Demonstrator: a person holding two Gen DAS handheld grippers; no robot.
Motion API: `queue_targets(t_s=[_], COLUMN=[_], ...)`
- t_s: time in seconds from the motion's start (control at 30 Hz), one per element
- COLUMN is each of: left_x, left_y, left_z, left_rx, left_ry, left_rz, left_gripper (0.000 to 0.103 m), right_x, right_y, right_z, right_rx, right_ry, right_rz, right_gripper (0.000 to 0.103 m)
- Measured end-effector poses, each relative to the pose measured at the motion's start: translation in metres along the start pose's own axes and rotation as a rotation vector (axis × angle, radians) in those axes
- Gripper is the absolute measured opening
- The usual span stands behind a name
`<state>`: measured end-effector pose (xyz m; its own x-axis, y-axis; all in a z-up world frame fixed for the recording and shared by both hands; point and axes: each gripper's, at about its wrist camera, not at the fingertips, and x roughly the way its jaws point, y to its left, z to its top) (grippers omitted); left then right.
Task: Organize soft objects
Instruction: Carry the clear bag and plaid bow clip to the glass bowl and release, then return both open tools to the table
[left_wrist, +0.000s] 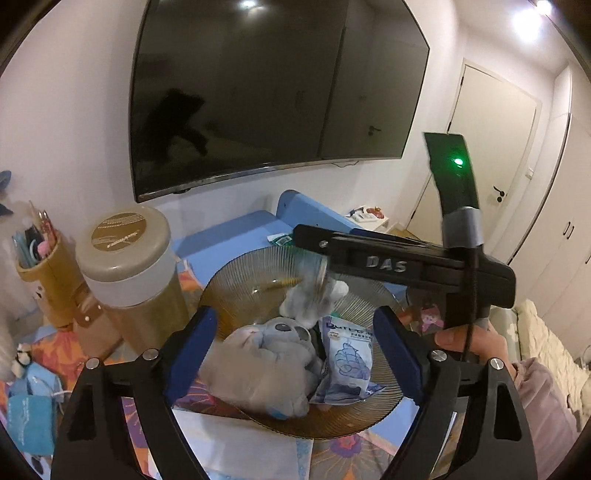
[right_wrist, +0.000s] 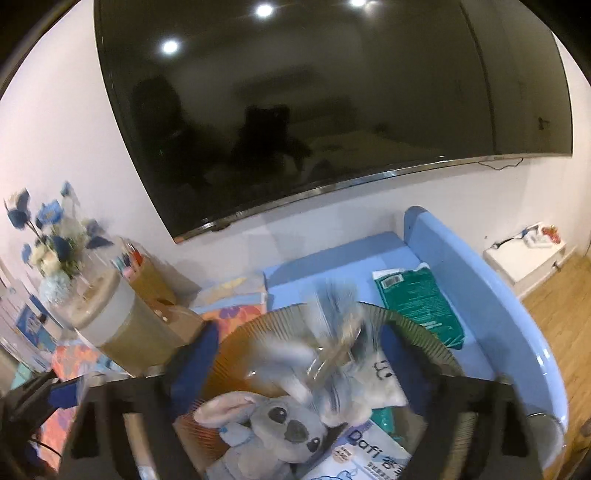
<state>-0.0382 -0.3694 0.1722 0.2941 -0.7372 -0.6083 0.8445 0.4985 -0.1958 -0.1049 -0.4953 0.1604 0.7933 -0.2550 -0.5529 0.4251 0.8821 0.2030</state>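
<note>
1. Left gripper (left_wrist: 295, 350): spread wide over the ribbed amber plate (left_wrist: 236, 273), gripping nothing.
2. Right gripper (right_wrist: 295, 354): parted above the plate, a blurred clear wrapped object (right_wrist: 332, 350) between the fingers; contact unclear.
3. On the plate: grey koala plush (left_wrist: 266, 362), blue-white packet (left_wrist: 347, 354) beside it.

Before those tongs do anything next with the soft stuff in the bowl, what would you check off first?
1. Koala toy inside the glass bowl: ok.
2. Tissue pack in the bowl beside the toy: ok.
3. Left tongs open and holding nothing: ok.
4. Right tongs open or shut: cannot tell, blurred.
5. White soft thing under the right tongs, gripped or loose: cannot tell.
6. Lidded jar standing apart from the bowl: ok.
</note>
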Motion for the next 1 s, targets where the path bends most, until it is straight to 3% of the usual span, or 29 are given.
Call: queue_targets(t_s=[0.17,0.6,0.77,1.0], left_x=[-0.003,-0.031,-0.062,-0.126], left_y=[0.006,0.024,0.058,0.141], left_z=[0.0,-0.012,-0.015,-0.028], left_rx=[-0.018,-0.031,-0.093,-0.208], left_ry=[0.021,-0.001,-0.024,-0.064], left_rz=[-0.016,0.028,0.092,0.223], left_gripper=[0.086,0.086,0.086,0.086], right_x=[-0.004,-0.017,-0.033,-0.052], right_y=[-0.004,0.043,0.078,0.144], right_z=[0.001,-0.002,0.003,0.005], right_rx=[0.046,-0.048,-0.091,-0.098], right_ry=[0.001,0.01,-0.033,-0.102], right_rz=[0.025,-0.006,0.005,0.106], right_gripper=[0.091,0.091,0.091,0.094])
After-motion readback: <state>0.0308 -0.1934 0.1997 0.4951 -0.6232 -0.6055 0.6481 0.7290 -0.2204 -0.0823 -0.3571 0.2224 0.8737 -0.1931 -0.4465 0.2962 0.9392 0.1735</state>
